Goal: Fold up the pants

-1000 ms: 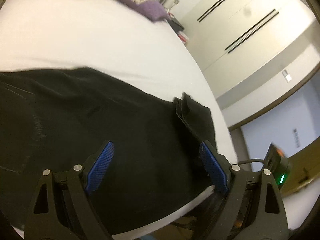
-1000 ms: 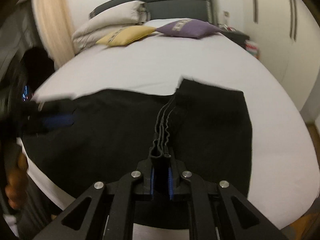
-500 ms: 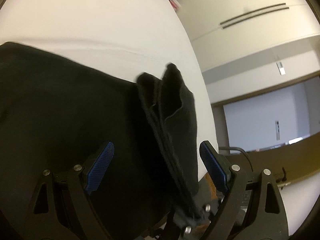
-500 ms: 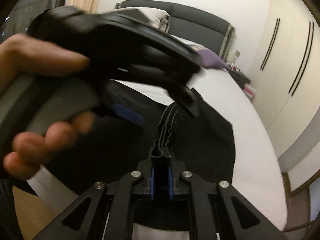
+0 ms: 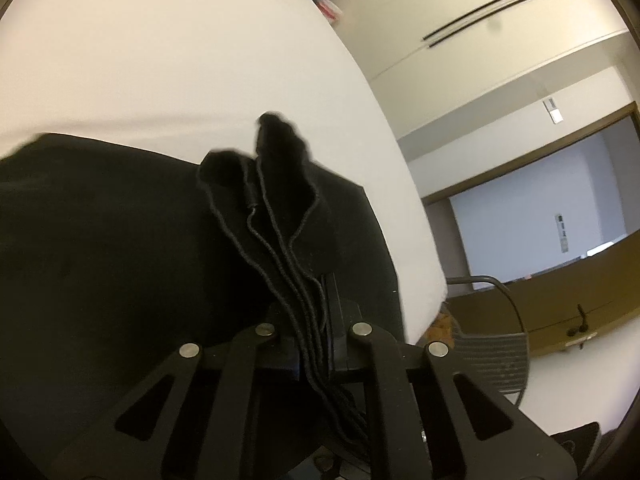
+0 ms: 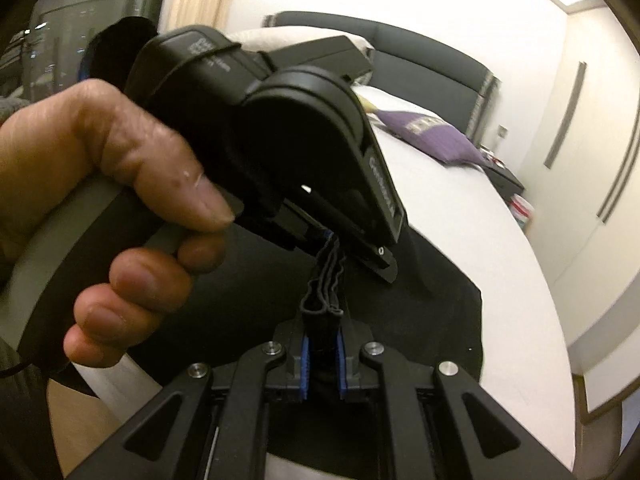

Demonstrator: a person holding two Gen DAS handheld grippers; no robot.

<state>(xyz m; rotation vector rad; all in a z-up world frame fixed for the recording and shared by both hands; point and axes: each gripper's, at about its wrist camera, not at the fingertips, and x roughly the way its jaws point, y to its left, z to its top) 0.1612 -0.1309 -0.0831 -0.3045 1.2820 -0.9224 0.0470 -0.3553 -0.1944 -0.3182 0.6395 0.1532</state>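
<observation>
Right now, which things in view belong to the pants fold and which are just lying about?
In the job:
- black pants, spread on the bed
- left gripper, shut on the bunched pants edge
- right gripper, shut on the same edge
- hand holding the left gripper

Lying about:
- purple pillow
- headboard
- wardrobe doors

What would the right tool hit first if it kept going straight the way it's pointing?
Probably the left tool, which sits just ahead of the right tool and pinches the same bunched edge of the black pants. Depth is hard to judge through the fisheye.
</observation>
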